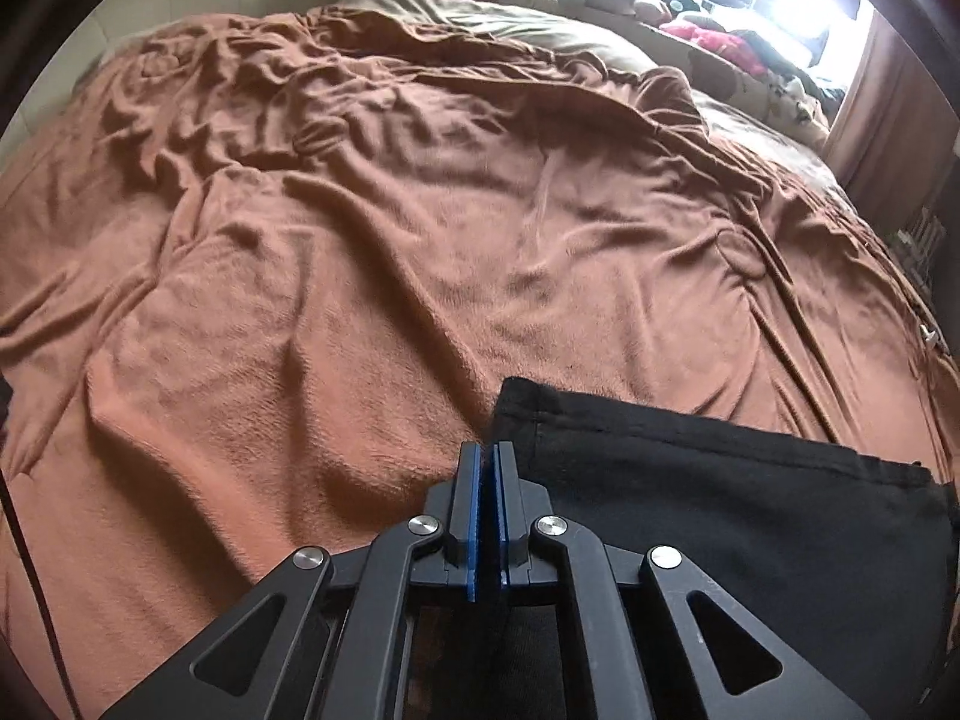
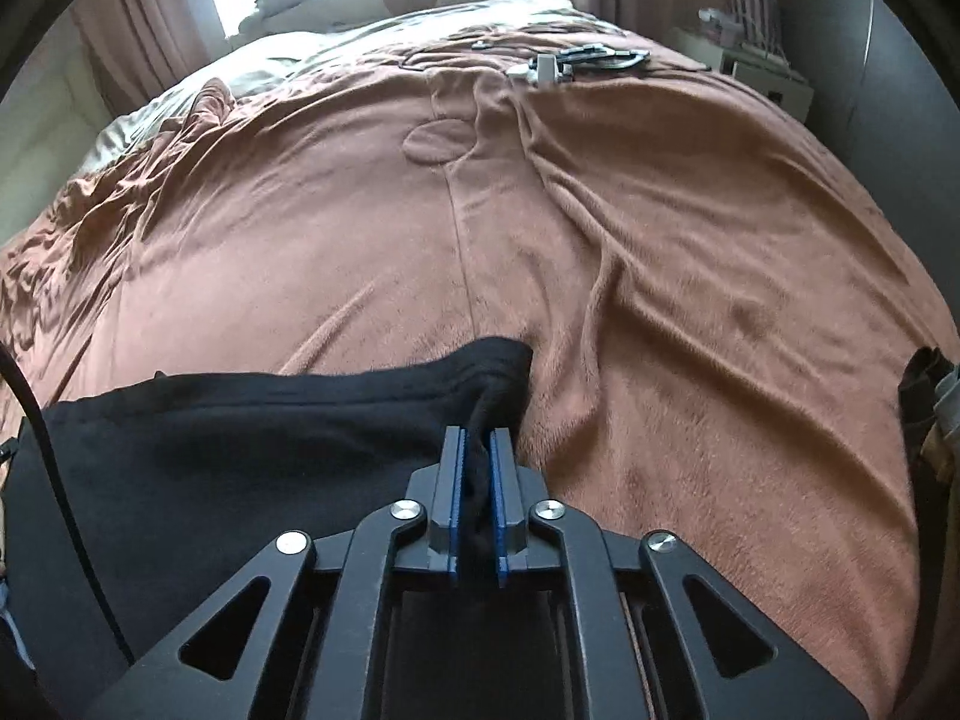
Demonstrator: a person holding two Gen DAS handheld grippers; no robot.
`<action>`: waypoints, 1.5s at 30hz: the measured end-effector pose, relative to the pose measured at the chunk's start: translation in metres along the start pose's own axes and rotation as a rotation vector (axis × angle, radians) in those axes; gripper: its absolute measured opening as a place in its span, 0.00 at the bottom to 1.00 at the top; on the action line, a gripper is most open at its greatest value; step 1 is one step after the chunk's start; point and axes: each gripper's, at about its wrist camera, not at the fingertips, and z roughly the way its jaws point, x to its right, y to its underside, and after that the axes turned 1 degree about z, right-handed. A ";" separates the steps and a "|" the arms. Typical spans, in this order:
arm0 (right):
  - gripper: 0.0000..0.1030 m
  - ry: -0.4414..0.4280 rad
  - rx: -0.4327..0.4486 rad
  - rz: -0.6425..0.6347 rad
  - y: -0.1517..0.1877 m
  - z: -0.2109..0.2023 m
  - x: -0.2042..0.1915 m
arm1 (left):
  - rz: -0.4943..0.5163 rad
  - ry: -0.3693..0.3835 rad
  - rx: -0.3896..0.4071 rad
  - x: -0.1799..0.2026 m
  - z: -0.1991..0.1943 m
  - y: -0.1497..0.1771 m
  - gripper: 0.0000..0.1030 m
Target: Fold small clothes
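A black garment [image 1: 720, 492] lies on the brown blanket [image 1: 360, 276] at the near edge of the bed. In the left wrist view it spreads to the right, and my left gripper [image 1: 486, 450] is shut on its left corner, the blue pads nearly touching. The right wrist view shows the same black garment [image 2: 240, 456] stretching to the left. There my right gripper [image 2: 477, 438] is shut on a bunched fold of its right corner, with dark cloth plainly between the pads [image 2: 459, 480]. Below both grippers the garment's lower part is hidden.
The wrinkled blanket [image 2: 660, 252] covers the whole bed. Cables and small items [image 2: 558, 63] lie at its far end. Soft toys and clothes [image 1: 708, 30] line the bright window. A white nightstand [image 2: 756, 66] stands at the far right, other clothes [image 2: 930, 414] at the right edge.
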 end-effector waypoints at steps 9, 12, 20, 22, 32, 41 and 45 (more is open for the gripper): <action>0.53 -0.019 0.040 0.028 0.001 -0.030 -0.003 | -0.025 0.010 0.039 -0.001 -0.037 0.003 0.41; 0.53 -0.038 0.056 0.027 0.007 -0.043 -0.006 | -0.030 0.011 0.064 0.001 -0.054 0.003 0.56; 0.63 -0.048 0.067 -0.032 0.028 -0.085 -0.020 | 0.002 0.043 0.120 0.021 -0.106 0.001 0.83; 0.63 -0.047 0.068 -0.057 0.034 -0.093 -0.024 | 0.027 0.044 0.119 0.026 -0.114 0.005 0.84; 0.63 -0.072 0.087 -0.090 0.060 -0.152 -0.024 | 0.110 0.087 0.108 0.050 -0.173 0.038 0.84; 0.63 -0.131 0.133 -0.127 0.098 -0.232 -0.014 | 0.101 0.149 0.149 0.050 -0.247 0.066 0.85; 0.63 -0.141 0.146 -0.168 0.119 -0.263 -0.011 | 0.093 0.143 0.186 0.039 -0.279 0.079 0.85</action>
